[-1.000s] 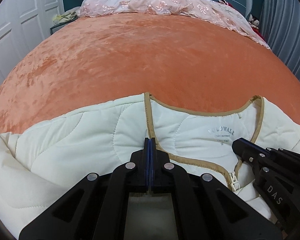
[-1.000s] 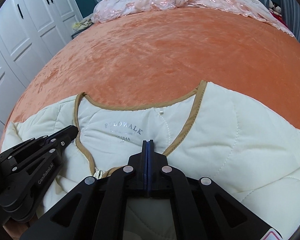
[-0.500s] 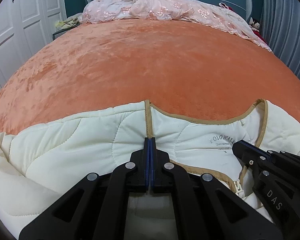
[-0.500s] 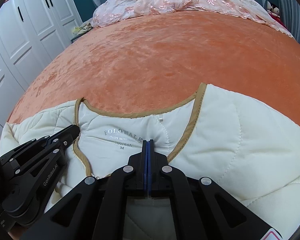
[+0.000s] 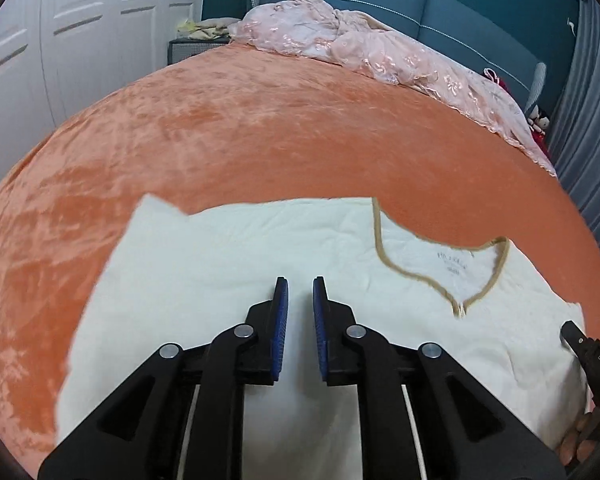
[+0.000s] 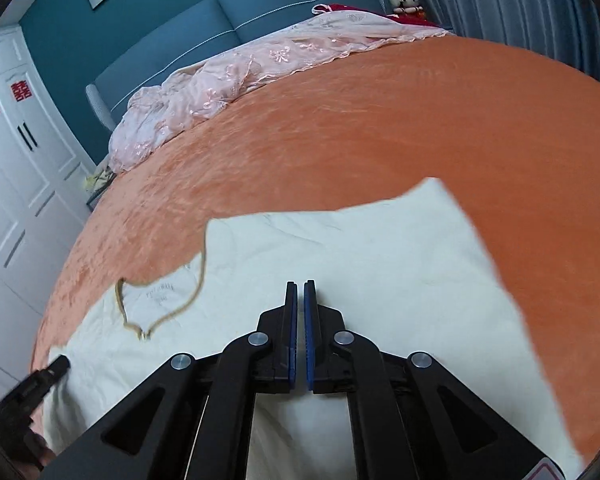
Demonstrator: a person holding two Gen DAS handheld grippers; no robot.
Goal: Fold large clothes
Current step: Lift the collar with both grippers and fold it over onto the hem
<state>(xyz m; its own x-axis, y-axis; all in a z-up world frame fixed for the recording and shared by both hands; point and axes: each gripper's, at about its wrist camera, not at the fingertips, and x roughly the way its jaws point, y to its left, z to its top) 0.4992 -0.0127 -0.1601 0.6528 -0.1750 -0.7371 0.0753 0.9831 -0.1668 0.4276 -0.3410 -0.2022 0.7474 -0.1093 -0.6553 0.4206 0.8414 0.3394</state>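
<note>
Nearest in each wrist view is its own claw: the left claw (image 5: 299, 296) has just been opening and stands narrowly parted with nothing between its blue pads, while the right claw (image 6: 300, 300) is all but shut, a bare slit and no cloth in it. Just beyond and beneath both lies the cream quilted jacket (image 5: 228, 264), spread flat on the near part of the orange bed (image 5: 284, 128), its long axis running left to right across both claws, the tan-trimmed neckline (image 5: 440, 268) between the two. Each claw hangs over its own half; the near hem is cut off behind them and blur probably hides the sleeve edges. A pink coverlet (image 5: 364, 52) lies far off
</note>
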